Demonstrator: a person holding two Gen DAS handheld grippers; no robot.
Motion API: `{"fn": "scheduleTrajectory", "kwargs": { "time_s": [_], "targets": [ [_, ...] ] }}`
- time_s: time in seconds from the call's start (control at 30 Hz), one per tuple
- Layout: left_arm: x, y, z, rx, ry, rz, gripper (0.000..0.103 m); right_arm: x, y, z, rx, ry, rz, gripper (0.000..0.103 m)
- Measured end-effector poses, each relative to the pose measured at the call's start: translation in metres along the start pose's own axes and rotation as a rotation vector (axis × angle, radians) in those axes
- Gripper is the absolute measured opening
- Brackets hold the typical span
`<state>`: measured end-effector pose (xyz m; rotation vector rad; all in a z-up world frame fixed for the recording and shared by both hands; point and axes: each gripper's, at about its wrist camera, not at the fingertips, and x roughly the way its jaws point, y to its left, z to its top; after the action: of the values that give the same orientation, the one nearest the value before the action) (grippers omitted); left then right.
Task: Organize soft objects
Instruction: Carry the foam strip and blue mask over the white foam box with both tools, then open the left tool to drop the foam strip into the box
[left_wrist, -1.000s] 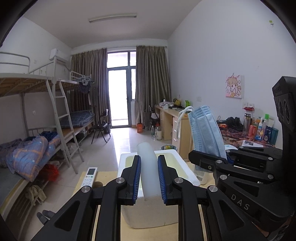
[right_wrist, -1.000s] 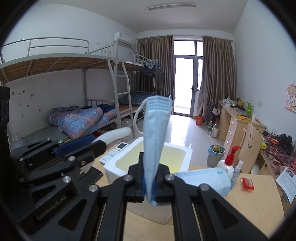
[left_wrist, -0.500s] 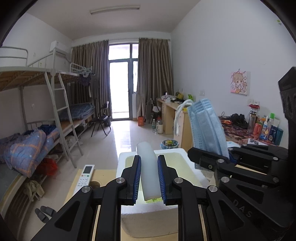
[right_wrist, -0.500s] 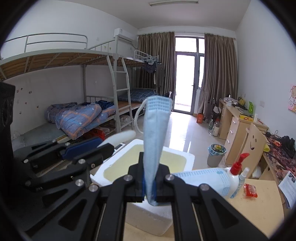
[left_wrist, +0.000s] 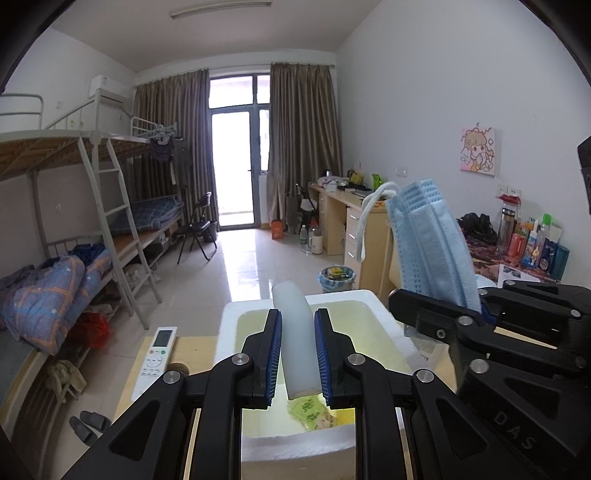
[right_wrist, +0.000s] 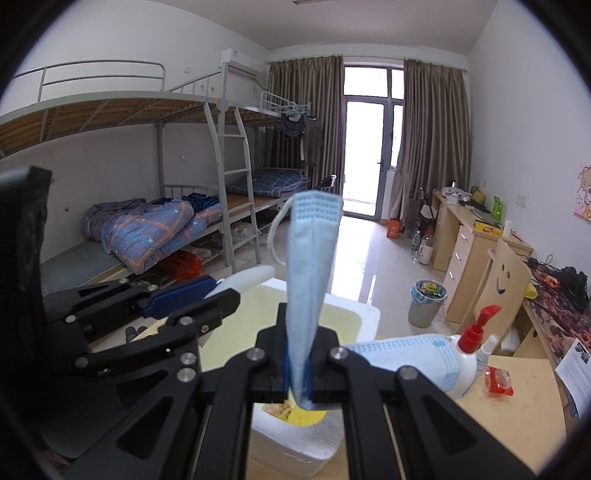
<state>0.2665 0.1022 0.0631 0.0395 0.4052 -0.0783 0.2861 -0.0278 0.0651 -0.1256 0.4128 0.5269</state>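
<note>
On the wooden tabletop (left_wrist: 186, 349), the remote control (left_wrist: 155, 356) lies near the left edge, just beside the white foam box (left_wrist: 236, 314), apart from it. The left gripper (left_wrist: 298, 354) hovers over the box's open top, its two blue-padded fingers (left_wrist: 274, 354) pinching a white foam strip (left_wrist: 295, 339) that stands upright between them, its lower end hanging above a green packet (left_wrist: 310, 408) lying inside the box. To the right, the right gripper (right_wrist: 298, 373) is also above the box, fingers pressed together on a folded blue face mask (right_wrist: 310, 273) that sticks straight up, a white ear loop (right_wrist: 275, 236) dangling off its left side. A second blue mask (right_wrist: 410, 356) lies just right of the box, against a white pump bottle with a red top (right_wrist: 471, 345). Near the tabletop's right edge sits a small red packet (right_wrist: 498, 380).
</note>
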Motion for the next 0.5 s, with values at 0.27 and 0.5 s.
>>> {"fn": "scheduleTrajectory", "kwargs": {
  "time_s": [0.27, 0.5],
  "targets": [
    [0.011, -0.013, 0.003, 0.009, 0.009, -0.040, 0.020, -0.010, -0.007, -0.001, 0.016, -0.006, -0.048, 0.009],
    [0.020, -0.016, 0.003, 0.016, 0.015, -0.036, 0.035, -0.009, -0.013, -0.001, 0.040, 0.002, -0.070, 0.009]
  ]
}}
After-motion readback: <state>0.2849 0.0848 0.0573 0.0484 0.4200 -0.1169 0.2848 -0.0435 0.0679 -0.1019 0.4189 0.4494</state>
